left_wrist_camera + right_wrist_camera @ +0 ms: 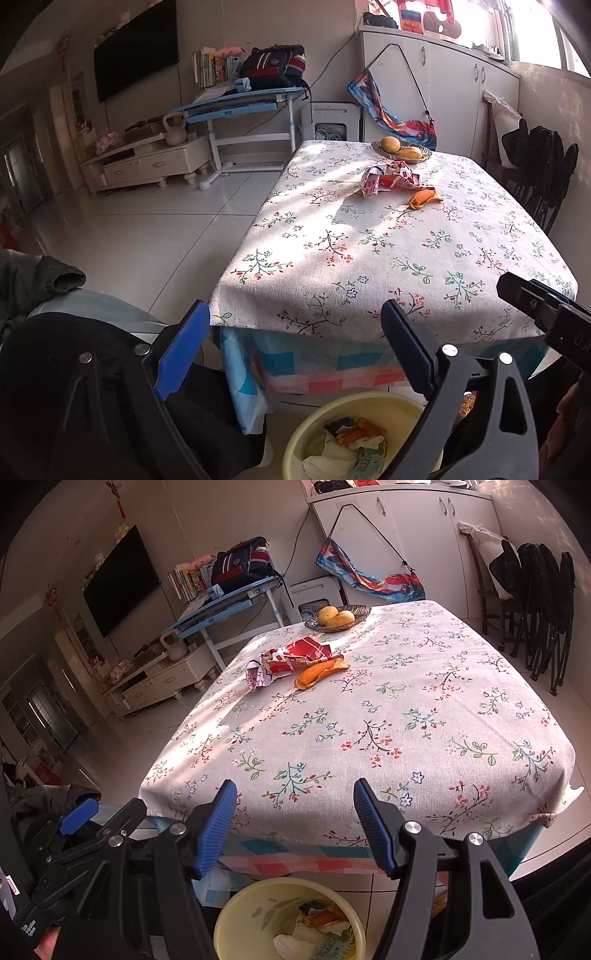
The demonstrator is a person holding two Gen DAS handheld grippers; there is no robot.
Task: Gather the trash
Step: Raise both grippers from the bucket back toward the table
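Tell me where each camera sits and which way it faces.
Left wrist: on the left gripper, open, at the table's near edge above the yellow basin, facing the far cabinet; the right gripper shows at right.
Right wrist: on the right gripper, open, facing likewise; the left gripper shows at left.
Shared: floral tablecloth, red wrapper, orange peel, fruit bowl.

On the table I count one crumpled red wrapper [291,661], one orange peel [319,674], and one bowl [338,618] holding two fruits, plus one yellow bin [236,919] below.
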